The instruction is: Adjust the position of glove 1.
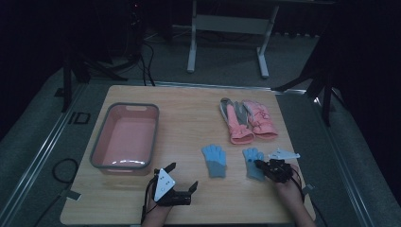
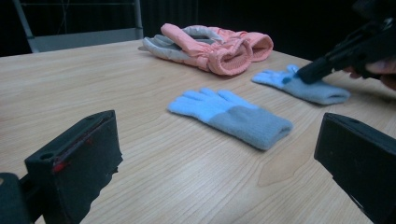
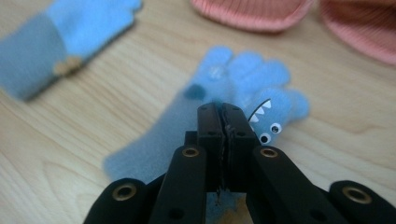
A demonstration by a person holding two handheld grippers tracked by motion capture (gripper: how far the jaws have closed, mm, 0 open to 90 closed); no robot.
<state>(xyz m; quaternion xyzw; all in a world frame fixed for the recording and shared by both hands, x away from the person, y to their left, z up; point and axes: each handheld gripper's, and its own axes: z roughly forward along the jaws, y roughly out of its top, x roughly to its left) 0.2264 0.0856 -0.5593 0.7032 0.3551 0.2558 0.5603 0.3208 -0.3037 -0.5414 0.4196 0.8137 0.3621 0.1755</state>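
Note:
Two blue knit gloves with grey cuffs lie flat on the wooden table. The right glove (image 1: 250,155) (image 3: 243,70) has a toothy face with googly eyes on its thumb. My right gripper (image 1: 259,164) (image 3: 223,109) is shut, its tips pinching this glove's fabric near the base of the fingers; from the left gripper view it (image 2: 303,74) presses down on the glove (image 2: 313,91). The left glove (image 1: 214,160) (image 2: 229,114) lies untouched. My left gripper (image 1: 182,176) (image 2: 217,163) stands wide open and empty near the front edge, pointing toward that glove.
A pair of pink and grey winter gloves (image 1: 248,120) (image 2: 210,46) lies at the back right of the table. A grey-rimmed pink basin (image 1: 125,106) stands at the left. A white table frame (image 1: 227,23) stands on the floor beyond.

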